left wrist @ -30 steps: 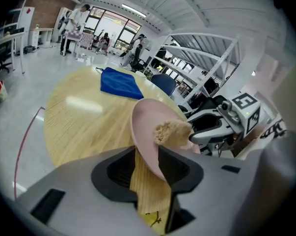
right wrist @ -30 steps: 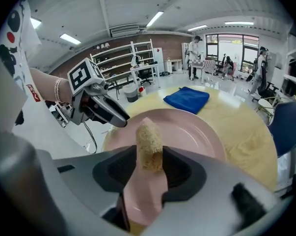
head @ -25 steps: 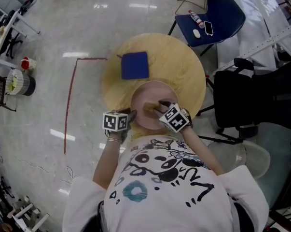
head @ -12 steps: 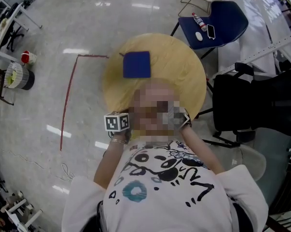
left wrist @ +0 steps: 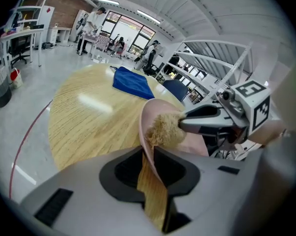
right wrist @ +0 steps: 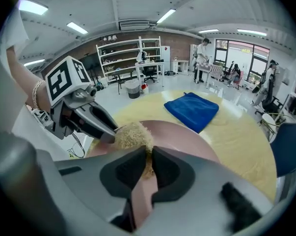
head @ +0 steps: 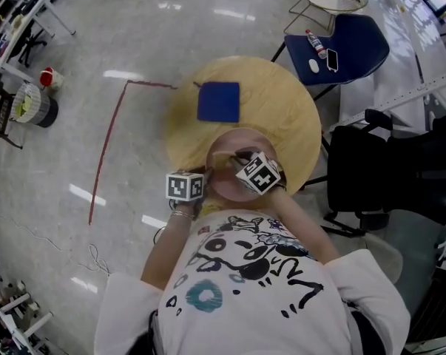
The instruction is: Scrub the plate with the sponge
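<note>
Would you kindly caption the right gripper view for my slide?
Jaws have just been closing: right gripper on the sponge, left gripper on the plate rim.

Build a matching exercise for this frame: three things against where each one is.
Things: 1 plate; 2 sponge; 3 blue cloth.
Places: A flat on the table, untouched; B rim clamped in the left gripper; C pinched in the right gripper.
Pairs: 1-B, 2-C, 3-A.
Both grippers' jaws have just been closing, onto plate rim and sponge.
</note>
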`<state>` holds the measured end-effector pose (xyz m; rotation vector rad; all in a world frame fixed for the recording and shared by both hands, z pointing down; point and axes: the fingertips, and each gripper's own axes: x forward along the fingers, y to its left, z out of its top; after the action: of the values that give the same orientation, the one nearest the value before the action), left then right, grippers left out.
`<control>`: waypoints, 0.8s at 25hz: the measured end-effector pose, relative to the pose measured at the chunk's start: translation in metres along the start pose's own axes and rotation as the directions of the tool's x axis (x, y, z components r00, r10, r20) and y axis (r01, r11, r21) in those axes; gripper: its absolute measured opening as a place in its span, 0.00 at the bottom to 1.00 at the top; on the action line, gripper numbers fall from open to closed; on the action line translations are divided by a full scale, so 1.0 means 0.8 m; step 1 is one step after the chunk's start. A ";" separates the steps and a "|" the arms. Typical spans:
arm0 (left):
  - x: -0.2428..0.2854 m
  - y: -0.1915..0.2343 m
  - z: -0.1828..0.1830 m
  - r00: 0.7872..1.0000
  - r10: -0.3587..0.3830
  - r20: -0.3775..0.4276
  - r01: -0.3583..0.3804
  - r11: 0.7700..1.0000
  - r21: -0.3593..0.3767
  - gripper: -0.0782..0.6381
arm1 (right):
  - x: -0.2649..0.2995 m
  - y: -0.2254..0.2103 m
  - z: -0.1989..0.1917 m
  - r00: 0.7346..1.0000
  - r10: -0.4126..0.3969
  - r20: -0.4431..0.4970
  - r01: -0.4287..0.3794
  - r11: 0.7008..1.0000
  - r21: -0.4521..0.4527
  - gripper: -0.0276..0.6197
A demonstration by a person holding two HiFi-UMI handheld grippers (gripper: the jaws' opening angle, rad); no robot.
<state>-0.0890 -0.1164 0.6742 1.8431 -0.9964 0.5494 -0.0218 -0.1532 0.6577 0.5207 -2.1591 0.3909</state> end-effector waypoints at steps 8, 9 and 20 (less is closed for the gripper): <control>-0.001 0.000 0.001 0.999 0.001 0.036 0.000 0.999 -0.033 0.22 | 0.011 -0.044 0.022 0.996 -0.087 0.015 0.086 0.996 0.021 0.12; -0.002 0.001 0.001 0.999 0.000 0.044 0.002 0.999 -0.041 0.22 | 0.010 -0.051 0.023 0.995 -0.101 0.014 0.101 0.995 0.028 0.12; -0.006 0.011 -0.001 0.996 0.013 0.085 -0.006 0.997 -0.077 0.21 | -0.025 -0.110 -0.003 0.982 -0.184 -0.045 0.187 0.981 0.057 0.12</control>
<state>-0.0989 -0.1156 0.6757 1.8076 -1.0694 0.4349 0.0345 -0.2235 0.6513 0.7366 -2.0453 0.3610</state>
